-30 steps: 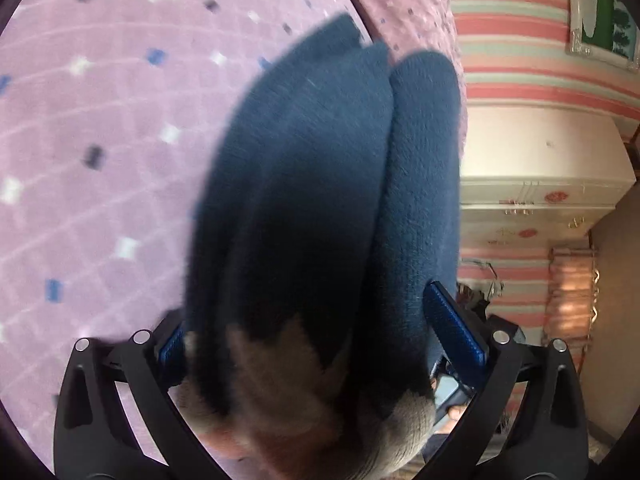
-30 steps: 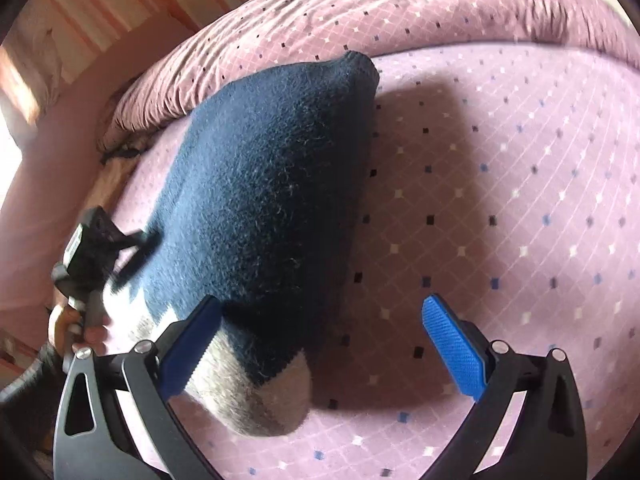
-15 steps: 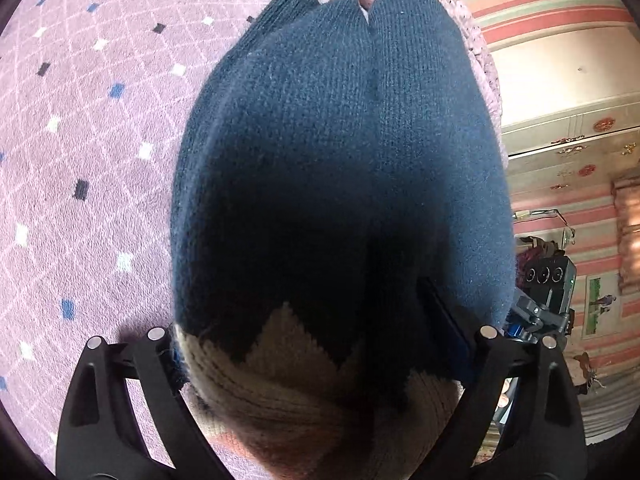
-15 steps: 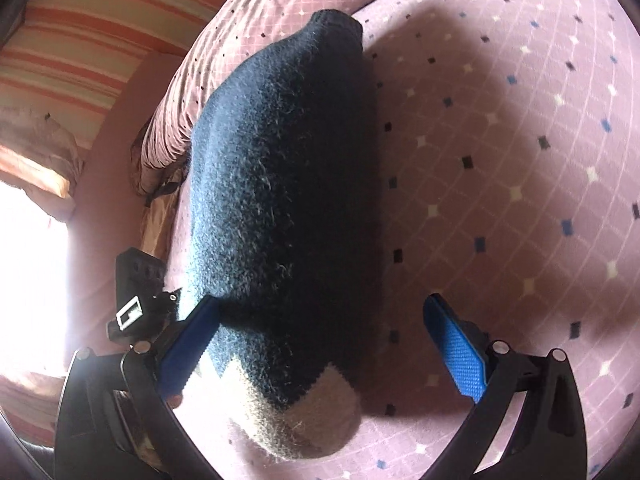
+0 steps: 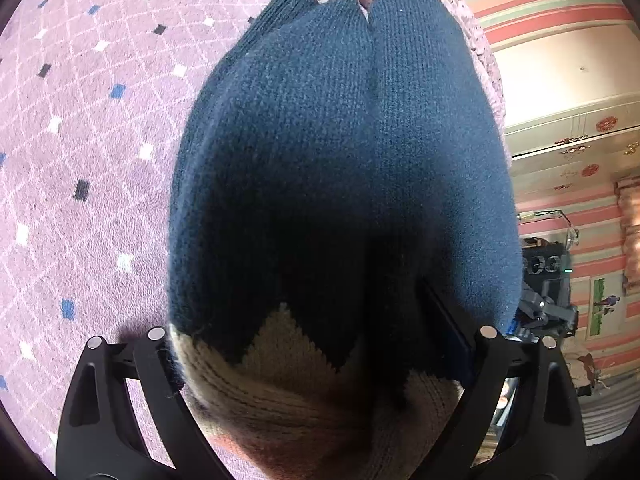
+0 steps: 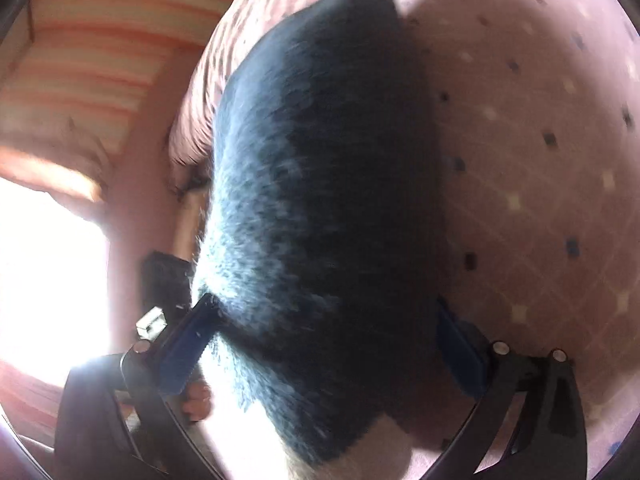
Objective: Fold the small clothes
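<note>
The folded navy sweater (image 5: 340, 160) is lain on the pink bedspread (image 5: 80, 200), a thick bundle. It is clamped wide between the jaws of the left gripper (image 5: 320, 344), which have just been closing. The right gripper (image 6: 324, 344) is placed around it too, though whether it is pressed cannot be told. If one side is released early, the folds may be opened again.

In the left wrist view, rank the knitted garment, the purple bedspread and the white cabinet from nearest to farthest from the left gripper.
1. Knitted garment, between the left gripper fingers.
2. Purple bedspread, beneath, left.
3. White cabinet, far right, beyond the bed.
</note>
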Motion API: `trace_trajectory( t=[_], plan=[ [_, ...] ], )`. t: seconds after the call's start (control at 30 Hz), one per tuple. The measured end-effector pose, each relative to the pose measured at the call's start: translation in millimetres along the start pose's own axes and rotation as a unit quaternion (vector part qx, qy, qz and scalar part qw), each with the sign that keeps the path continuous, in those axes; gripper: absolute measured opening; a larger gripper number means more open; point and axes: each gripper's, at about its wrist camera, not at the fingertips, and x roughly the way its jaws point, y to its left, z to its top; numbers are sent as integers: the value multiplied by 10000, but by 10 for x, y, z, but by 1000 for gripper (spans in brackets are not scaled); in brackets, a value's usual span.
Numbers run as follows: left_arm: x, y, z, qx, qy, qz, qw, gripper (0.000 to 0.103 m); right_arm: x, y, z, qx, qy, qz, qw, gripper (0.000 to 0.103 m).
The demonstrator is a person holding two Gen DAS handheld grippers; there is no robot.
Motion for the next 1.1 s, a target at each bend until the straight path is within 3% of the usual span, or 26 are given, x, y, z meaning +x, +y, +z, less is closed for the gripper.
trace_trajectory(
  t=[0.03,0.17,0.33,0.43,0.7,0.9,1.0,1.1],
  plan=[
    [4,-22,-6,22,-19,88,10000,90,12,42,6,-60,-22,-100,9999,99],
    [-29,-170,-40,244,-128,448,9986,84,-29,252,-66,-543,-192,-736,9956,73],
    [-114,-475,-105,690,-331,1052,9915,63,19,591,-38,-956,-275,-1428,9847,64],
    [-163,-557,-135,807,-455,1161,9889,53,30,706,-29,-1043,-350,-1619,9807,62],
    [-294,-839,-167,932,-646,1102,9874,42,-253,826,-49,-1337,-793,-1611,9746,57],
    [-211,-1485,-359,1290,-854,961,9833,36,-850,805,-87,-1444,-1075,-1685,9691,56],
    [5,-1697,-570,1137,-741,654,9886,36,-1189,664,-187,-1463,-1203,-1872,9639,56],
    [189,-2096,-927,1315,-735,588,9868,35,-1641,460,-387,-1436,-1321,-2046,9592,56]
  ],
)
